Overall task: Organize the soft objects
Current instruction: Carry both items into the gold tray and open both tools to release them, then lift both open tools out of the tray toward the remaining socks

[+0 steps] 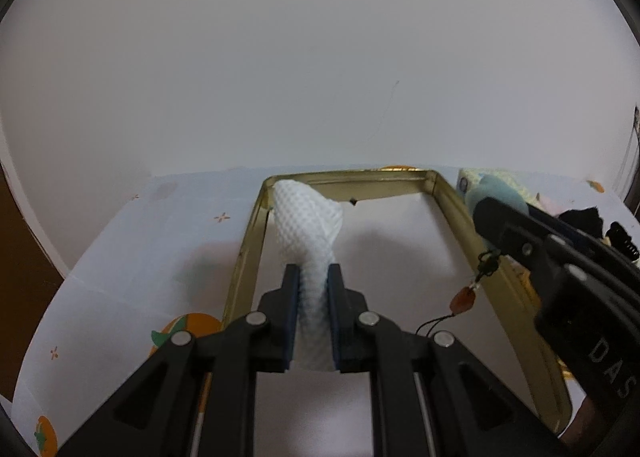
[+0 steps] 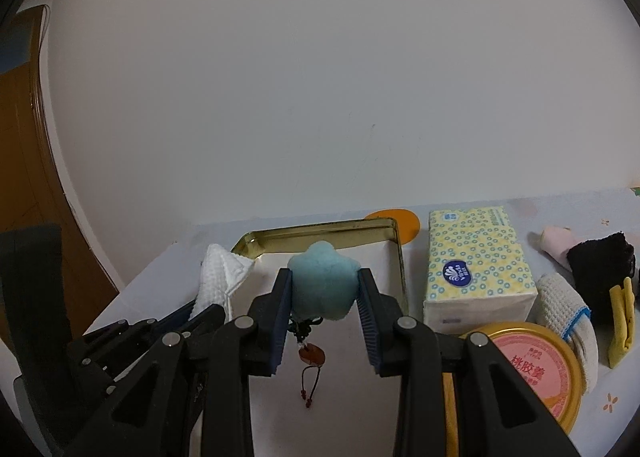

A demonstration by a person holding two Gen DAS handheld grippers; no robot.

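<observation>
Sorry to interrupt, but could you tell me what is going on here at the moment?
A person with two handheld grippers is sorting soft items into a gold tin tray. The left gripper is shut on a white waffle cloth held over the tray. The right gripper is shut on a blue plush star, its charm cord dangling. A tissue pack, a rolled white cloth and dark fabric wait beside the tray.

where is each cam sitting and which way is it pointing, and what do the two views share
Left wrist: sits on the left gripper, looking forward along its jaws, shut on a white waffle cloth over the gold tin; the right gripper intrudes at right.
Right wrist: sits on the right gripper, facing the wall over the table; jaws shut on a blue plush star; the left gripper shows lower left.
Shared: tin, cloth, star, tissue pack.
</observation>
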